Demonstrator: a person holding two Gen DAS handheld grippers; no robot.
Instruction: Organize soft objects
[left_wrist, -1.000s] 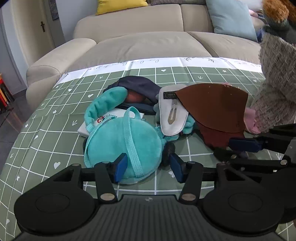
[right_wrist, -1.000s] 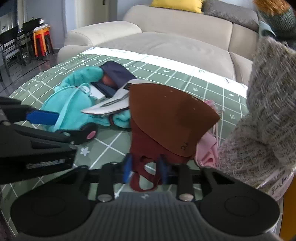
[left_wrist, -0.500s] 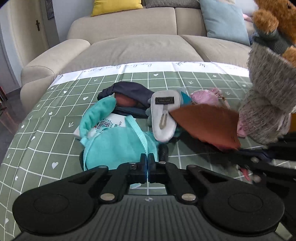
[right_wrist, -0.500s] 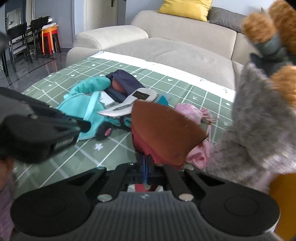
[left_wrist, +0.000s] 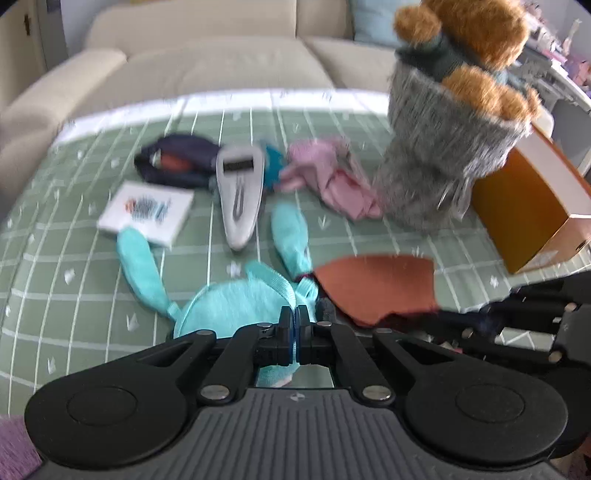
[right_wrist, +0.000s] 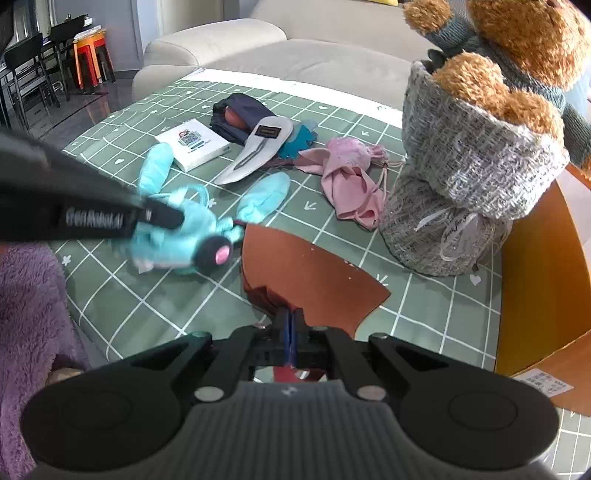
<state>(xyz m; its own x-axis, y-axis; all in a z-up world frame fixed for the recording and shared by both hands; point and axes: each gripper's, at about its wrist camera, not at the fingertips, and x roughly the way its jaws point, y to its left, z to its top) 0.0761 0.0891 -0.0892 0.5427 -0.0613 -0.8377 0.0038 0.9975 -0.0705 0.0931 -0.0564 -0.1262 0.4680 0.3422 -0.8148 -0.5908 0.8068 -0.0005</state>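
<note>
My left gripper (left_wrist: 295, 320) is shut on the strap of a teal plush toy (left_wrist: 236, 306), lifted off the green checked cloth (left_wrist: 74, 280); the toy also shows in the right wrist view (right_wrist: 177, 236), with its black and pink nose. My right gripper (right_wrist: 290, 328) is shut on a brown leather piece (right_wrist: 306, 280), held low over the cloth; the piece also shows in the left wrist view (left_wrist: 373, 284). A grey insole (right_wrist: 255, 153), a pink cloth pouch (right_wrist: 351, 177) and a dark blue pouch (right_wrist: 236, 110) lie behind.
A grey knit bag (right_wrist: 461, 177) with a brown teddy bear (right_wrist: 517, 44) stands at the right, beside an orange box (right_wrist: 543, 295). A white card booklet (right_wrist: 192, 144) lies on the cloth. A beige sofa (right_wrist: 295, 55) is behind. Purple fleece (right_wrist: 26, 314) is at left.
Both grippers have pulled back and up from the pile, each shut on its item. The teal toy has come away from the booklet and insole; the brown piece is off the pink pouch.
</note>
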